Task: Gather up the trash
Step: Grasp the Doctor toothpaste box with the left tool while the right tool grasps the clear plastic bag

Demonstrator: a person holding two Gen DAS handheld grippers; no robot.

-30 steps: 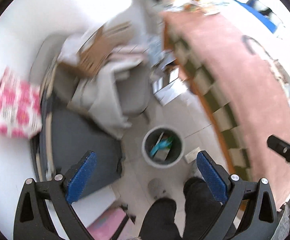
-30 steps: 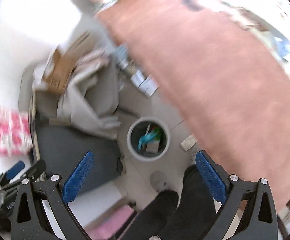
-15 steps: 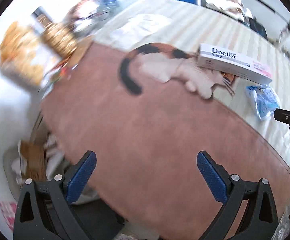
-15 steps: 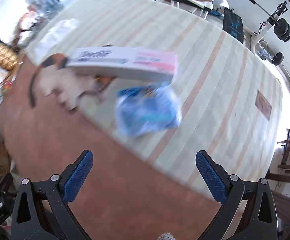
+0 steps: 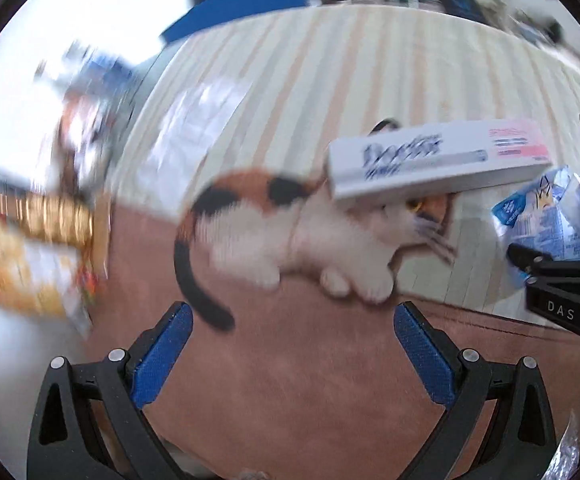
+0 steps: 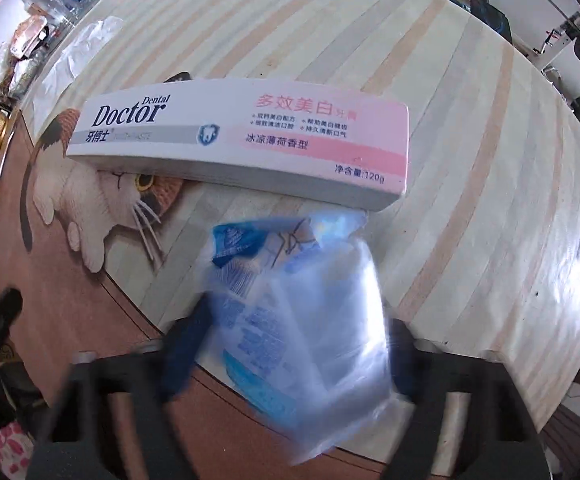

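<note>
Now both views have swung from bin to table: right gripper [image 6: 290, 356] straddles wrapper [image 6: 290, 320], grip undetermined; left gripper [image 5: 290, 356] open, empty.

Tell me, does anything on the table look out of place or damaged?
The blue plastic wrapper lies crumpled between the right gripper's fingers, beside the toothpaste box, which looks intact. Nothing appears spilled.

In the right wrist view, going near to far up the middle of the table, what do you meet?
Right gripper around the blue plastic wrapper → toothpaste box lying flat → bare striped tablecloth to the far edge. The printed cat sits off to the left, partly under the box.
</note>
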